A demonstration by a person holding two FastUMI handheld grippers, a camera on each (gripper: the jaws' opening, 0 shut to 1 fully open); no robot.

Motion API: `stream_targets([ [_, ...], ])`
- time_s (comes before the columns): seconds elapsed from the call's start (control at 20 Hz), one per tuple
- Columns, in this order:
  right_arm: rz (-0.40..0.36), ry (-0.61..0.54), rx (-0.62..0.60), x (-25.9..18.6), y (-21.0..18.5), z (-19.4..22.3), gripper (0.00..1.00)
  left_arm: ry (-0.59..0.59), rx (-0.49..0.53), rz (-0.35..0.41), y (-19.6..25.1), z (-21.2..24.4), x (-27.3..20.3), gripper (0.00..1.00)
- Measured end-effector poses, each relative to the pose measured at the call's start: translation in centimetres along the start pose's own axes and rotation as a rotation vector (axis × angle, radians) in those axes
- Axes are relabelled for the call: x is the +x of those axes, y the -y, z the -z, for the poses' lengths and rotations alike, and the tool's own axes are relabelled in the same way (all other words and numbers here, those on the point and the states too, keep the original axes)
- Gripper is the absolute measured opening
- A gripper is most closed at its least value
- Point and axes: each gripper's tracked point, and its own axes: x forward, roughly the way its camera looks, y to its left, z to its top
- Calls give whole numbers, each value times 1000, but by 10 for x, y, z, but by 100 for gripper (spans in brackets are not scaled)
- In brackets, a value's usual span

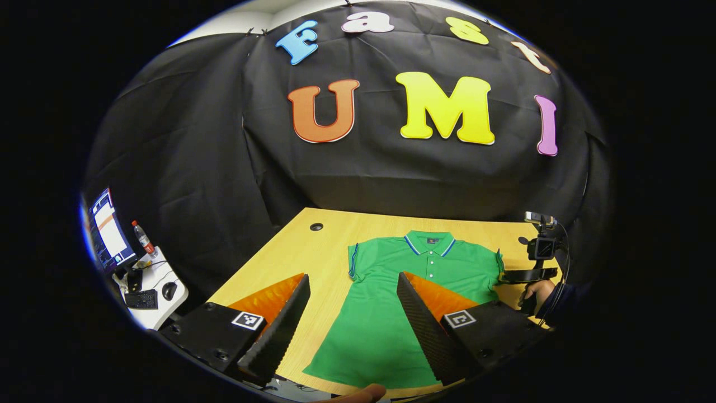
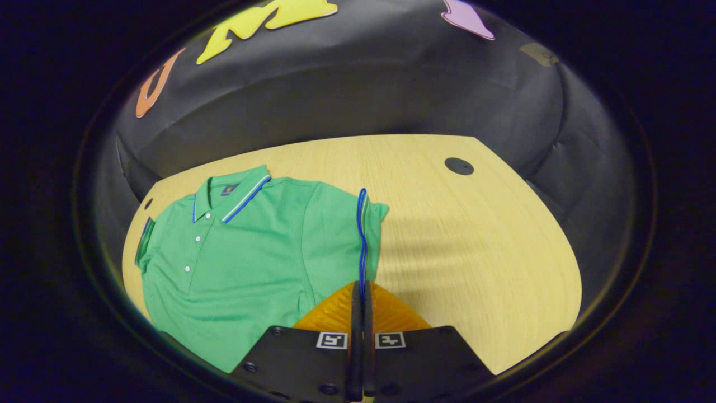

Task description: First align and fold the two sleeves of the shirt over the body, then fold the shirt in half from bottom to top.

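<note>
The right gripper's fingers are pinched on the sleeve hem, near right of the shirt. The left gripper hovers spread, empty, over the shirt's near-left hem. Shirt's length runs near to far on the desk; that sleeve folds leftward.

Left gripper is wide open, its two fingers spread far apart and angled outward, held up off the surface and gripping nothing. Right gripper has its fingers pressed tight together, pinching the sleeve edge right at the tips. From the left gripper view the right one sits off to the far right, with a hand in a dark sleeve wrapped around its handle.
</note>
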Motion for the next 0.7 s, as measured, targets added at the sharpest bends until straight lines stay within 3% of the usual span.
stream_targets([
  [0.3, -22, 78, -65, -21, -3, -24, 0, 5, -13, 5, 5, -1, 1, 100],
  [0.7, -104, 182, -345, -37, -55, -36, 3, -2, -35, -3, 1, 6, 3, 100],
])
